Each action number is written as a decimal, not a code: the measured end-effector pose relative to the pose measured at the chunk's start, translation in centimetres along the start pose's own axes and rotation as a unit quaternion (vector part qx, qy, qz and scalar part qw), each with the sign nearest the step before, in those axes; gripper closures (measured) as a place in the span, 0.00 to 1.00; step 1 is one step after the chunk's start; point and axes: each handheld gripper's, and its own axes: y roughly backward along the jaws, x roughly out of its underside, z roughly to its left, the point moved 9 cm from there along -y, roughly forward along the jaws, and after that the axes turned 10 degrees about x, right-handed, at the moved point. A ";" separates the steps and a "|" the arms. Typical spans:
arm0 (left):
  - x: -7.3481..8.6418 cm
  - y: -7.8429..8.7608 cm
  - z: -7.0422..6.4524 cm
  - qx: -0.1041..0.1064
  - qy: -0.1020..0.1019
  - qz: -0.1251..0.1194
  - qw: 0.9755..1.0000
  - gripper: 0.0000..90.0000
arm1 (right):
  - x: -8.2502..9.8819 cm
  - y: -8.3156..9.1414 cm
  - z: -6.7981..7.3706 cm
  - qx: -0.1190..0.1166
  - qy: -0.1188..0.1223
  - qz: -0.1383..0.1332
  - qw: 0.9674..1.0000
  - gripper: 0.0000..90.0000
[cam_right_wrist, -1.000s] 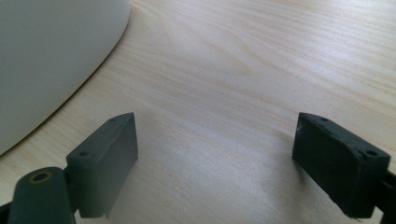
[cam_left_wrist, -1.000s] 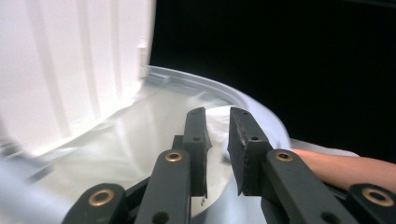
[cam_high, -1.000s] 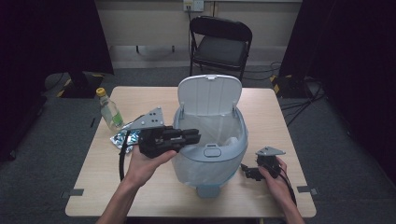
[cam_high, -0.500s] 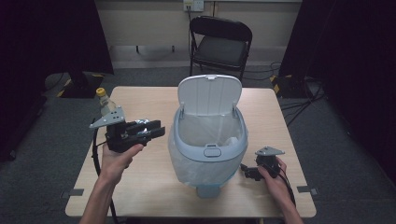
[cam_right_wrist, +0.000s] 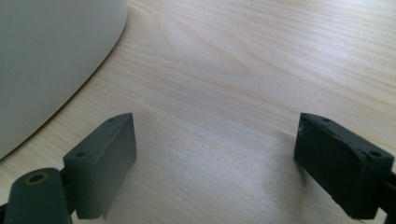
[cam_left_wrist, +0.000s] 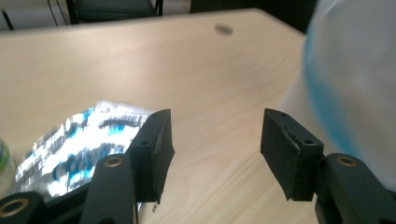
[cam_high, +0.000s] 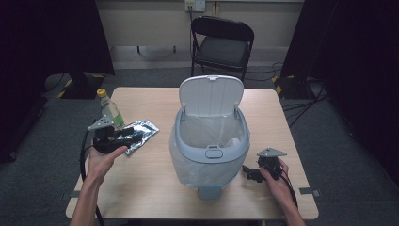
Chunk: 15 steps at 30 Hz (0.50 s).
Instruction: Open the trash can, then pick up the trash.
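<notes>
Dim room, lit tabletop, blurred close views

A light wooden desk is placed on grey carpet floor. Behind it a black folding chair is seen, w/ pale wall and dark curtains at both sides.

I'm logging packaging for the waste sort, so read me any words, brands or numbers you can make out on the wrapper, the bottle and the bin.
None can be read.
Foil wrapper: blue and dark print, too blurred to read in the left gripper view, too small in the high view.
Bottle: label too small to read.
Bin: no lettering visible.
</notes>
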 end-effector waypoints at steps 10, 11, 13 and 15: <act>4.5 -1.3 4.0 -0.049 0.010 0.082 0.995 0.42 | 0.0 0.0 0.0 0.000 0.000 0.000 1.000 0.13; 5.1 -1.5 4.4 -0.052 0.009 0.097 0.994 0.41 | 0.0 0.0 0.0 0.000 0.000 0.000 1.000 0.13; 5.5 -1.7 5.0 -0.068 0.006 0.105 0.992 0.44 | 0.0 0.0 0.0 0.000 0.000 0.000 1.000 0.13; 6.1 -2.0 5.5 -0.070 0.016 0.111 0.991 0.44 | 0.0 0.0 0.0 -0.001 0.001 -0.001 1.000 0.13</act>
